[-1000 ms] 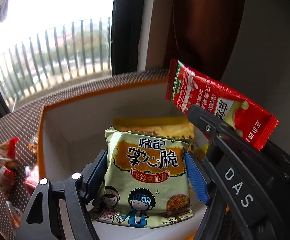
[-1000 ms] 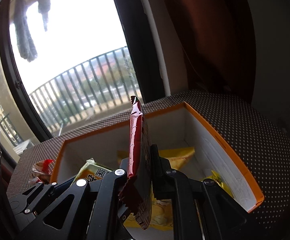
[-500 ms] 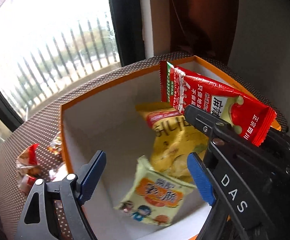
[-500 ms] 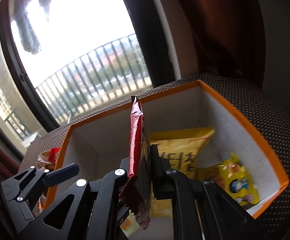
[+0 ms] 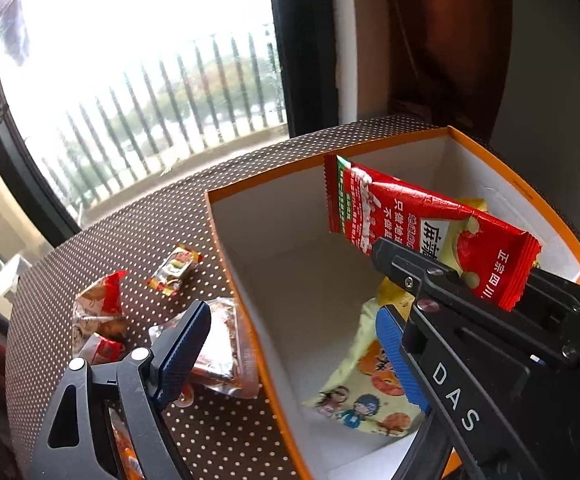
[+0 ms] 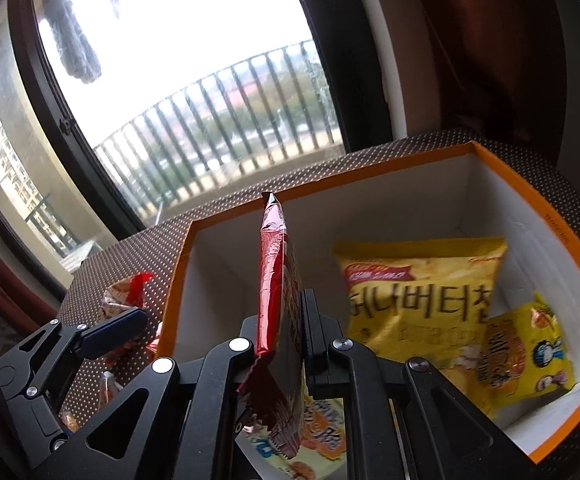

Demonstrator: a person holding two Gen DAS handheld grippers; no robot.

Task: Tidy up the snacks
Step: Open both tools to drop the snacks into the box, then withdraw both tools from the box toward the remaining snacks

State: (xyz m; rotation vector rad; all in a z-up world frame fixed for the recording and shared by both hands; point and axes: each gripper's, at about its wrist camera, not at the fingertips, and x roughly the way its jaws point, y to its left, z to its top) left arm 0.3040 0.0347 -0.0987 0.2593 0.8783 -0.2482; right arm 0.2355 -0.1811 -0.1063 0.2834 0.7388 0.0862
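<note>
An orange-rimmed box (image 5: 226, 240) with white walls stands on the dotted table; it also shows in the right wrist view (image 6: 538, 208). My right gripper (image 6: 286, 320) is shut on a red snack packet (image 6: 274, 280), held edge-up over the box; the packet also shows in the left wrist view (image 5: 418, 220). My left gripper (image 5: 290, 344) is open and empty, straddling the box's left wall. A pale green noodle packet (image 5: 362, 392) lies on the box floor. A large yellow chip bag (image 6: 418, 292) and a small yellow packet (image 6: 526, 352) lie inside at the right.
Several small wrapped snacks lie on the dotted table left of the box: a red-and-white one (image 5: 98, 312), a small candy (image 5: 174, 270) and a clear pack (image 5: 222, 352). A window with railings (image 5: 150, 100) is behind. A brown curtain (image 5: 442, 40) hangs at right.
My left gripper let go of the pale green noodle packet, which now lies in the box, then opened and swung left over the box wall. The right gripper keeps the red packet above the box.
</note>
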